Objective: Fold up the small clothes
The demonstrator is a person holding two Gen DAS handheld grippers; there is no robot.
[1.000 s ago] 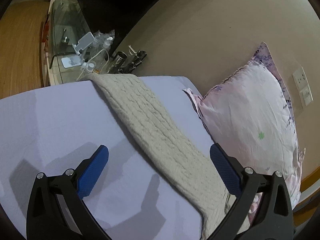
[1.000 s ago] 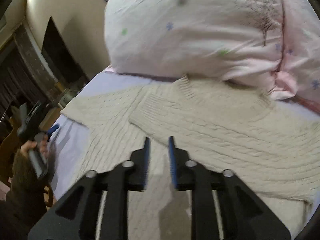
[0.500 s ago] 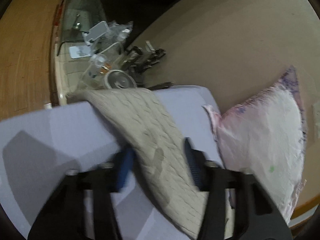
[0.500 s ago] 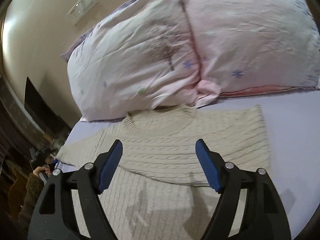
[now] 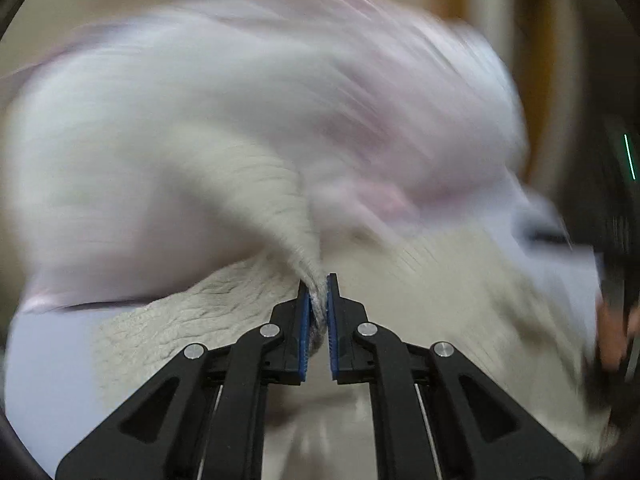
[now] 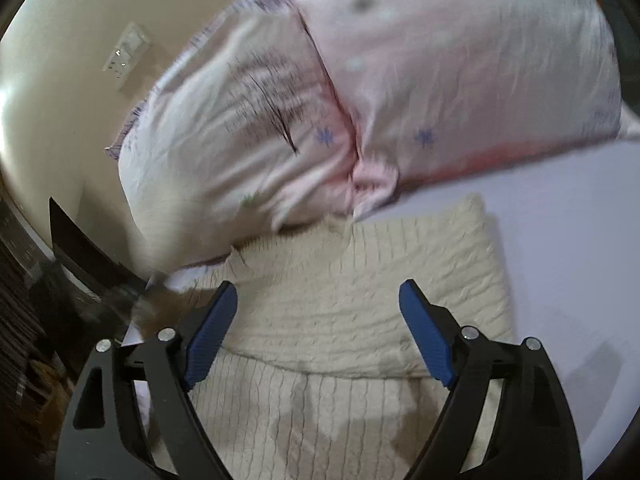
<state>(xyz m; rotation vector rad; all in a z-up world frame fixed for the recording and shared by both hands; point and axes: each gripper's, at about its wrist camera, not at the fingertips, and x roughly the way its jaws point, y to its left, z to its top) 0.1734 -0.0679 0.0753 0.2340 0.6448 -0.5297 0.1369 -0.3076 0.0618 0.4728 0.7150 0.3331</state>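
Note:
A cream cable-knit sweater [image 6: 352,300] lies on the lilac bed sheet [image 6: 568,248], with one sleeve folded across its chest. My right gripper [image 6: 318,300] is open and hovers just above the folded part, holding nothing. In the left wrist view my left gripper [image 5: 317,292] is shut on a bunched sleeve of the sweater [image 5: 276,208] and holds it lifted above the sweater's body [image 5: 192,312]. That view is heavily motion-blurred.
Two pale pink flowered pillows [image 6: 312,92] lean against the beige wall right behind the sweater's collar. A wall socket [image 6: 126,56] sits at upper left. The bed's left edge and dark furniture [image 6: 24,280] lie at left. A hand [image 5: 612,340] shows blurred at right.
My left gripper closed on the sweater's outstretched sleeve and swung it fast toward the pillows. My right gripper opened wide and pulled back over the folded sleeve.

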